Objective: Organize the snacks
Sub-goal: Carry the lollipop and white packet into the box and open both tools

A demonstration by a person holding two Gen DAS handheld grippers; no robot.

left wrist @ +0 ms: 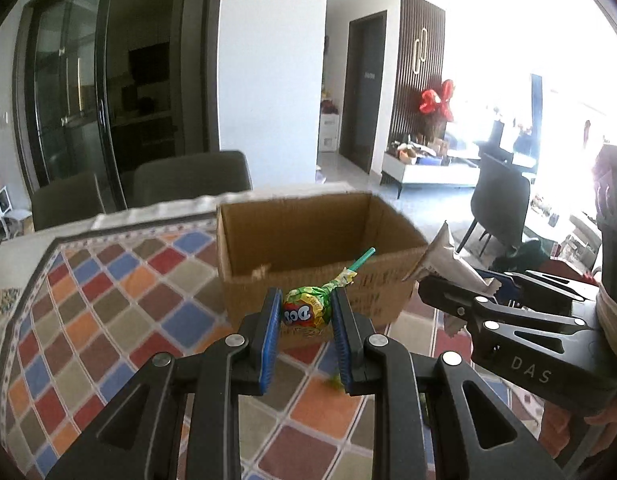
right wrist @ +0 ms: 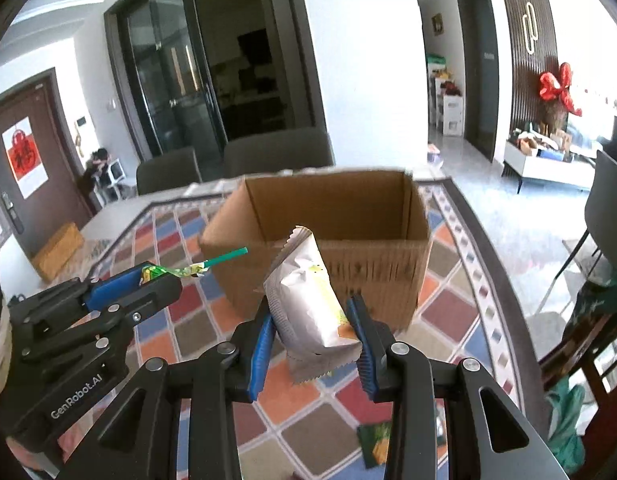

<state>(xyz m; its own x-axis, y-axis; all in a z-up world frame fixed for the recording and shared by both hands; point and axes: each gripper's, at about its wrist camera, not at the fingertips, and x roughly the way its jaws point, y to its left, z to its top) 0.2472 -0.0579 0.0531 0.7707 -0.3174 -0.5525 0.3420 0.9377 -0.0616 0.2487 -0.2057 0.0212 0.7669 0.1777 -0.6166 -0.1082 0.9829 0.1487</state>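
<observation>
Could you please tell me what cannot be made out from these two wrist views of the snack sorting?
- Floor of the cardboard box, both views: hidden by its near wall.
- Lollipop brand, left view: the pads cover part of the lettering.
- Silver snack packet print, right view: blurred.
- Green packet on the tablecloth, right view: partly behind the right gripper.

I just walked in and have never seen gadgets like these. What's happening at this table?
A person is tidying snacks using two clamp tools. The left hand-held gripper is shut on a wrapped lollipop, and the right hand-held gripper is shut on a silvery snack packet. Both are held in the air in front of an open cardboard box that stands on the patterned tablecloth. Nothing has been dropped in yet.
</observation>
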